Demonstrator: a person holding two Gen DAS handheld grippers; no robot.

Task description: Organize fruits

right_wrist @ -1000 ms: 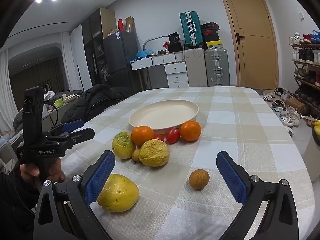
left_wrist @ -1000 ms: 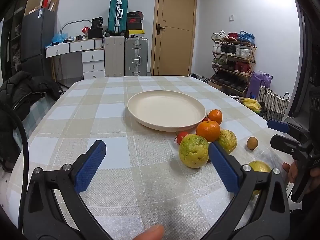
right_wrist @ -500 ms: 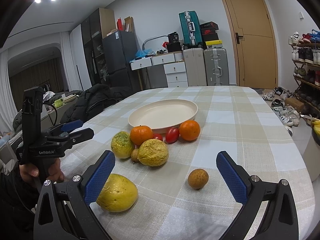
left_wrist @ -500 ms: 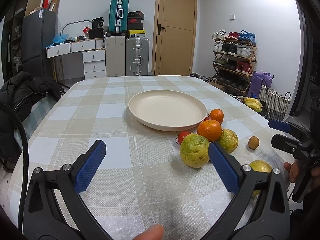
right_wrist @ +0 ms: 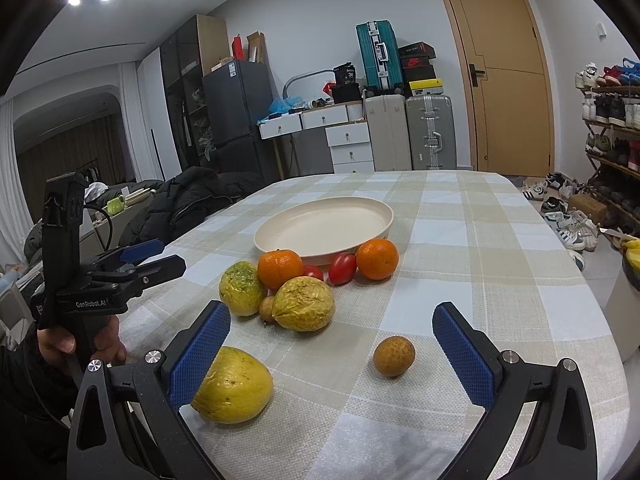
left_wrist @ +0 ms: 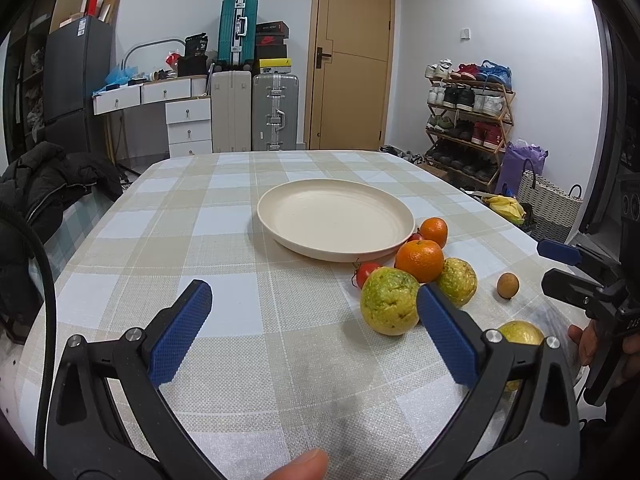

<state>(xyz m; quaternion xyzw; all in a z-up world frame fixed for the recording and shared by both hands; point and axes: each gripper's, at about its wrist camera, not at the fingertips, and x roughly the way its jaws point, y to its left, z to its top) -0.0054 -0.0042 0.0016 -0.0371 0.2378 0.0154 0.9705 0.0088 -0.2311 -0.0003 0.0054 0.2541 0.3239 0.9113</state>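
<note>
- Left wrist view: left gripper [left_wrist: 314,322] is held wide apart, nothing gripped, over bare checked tablecloth [left_wrist: 224,216].
- Cream plate [left_wrist: 335,218] is seen at 12 o'clock, with nothing on it.
- Fruit pile [left_wrist: 416,276] is clustered at 2 o'clock, touching the plate's near rim.
- Right wrist view: right gripper [right_wrist: 332,354] is spread apart, nothing gripped; small brown fruit [right_wrist: 393,356] lies between its fingers, big yellow fruit [right_wrist: 234,386] is behind the left pad.

A woven checked cloth [left_wrist: 248,240] covers the surface. The cream plate [left_wrist: 336,218] looks smooth and matt. The passion fruit [right_wrist: 303,303] has wrinkled skin.
</note>
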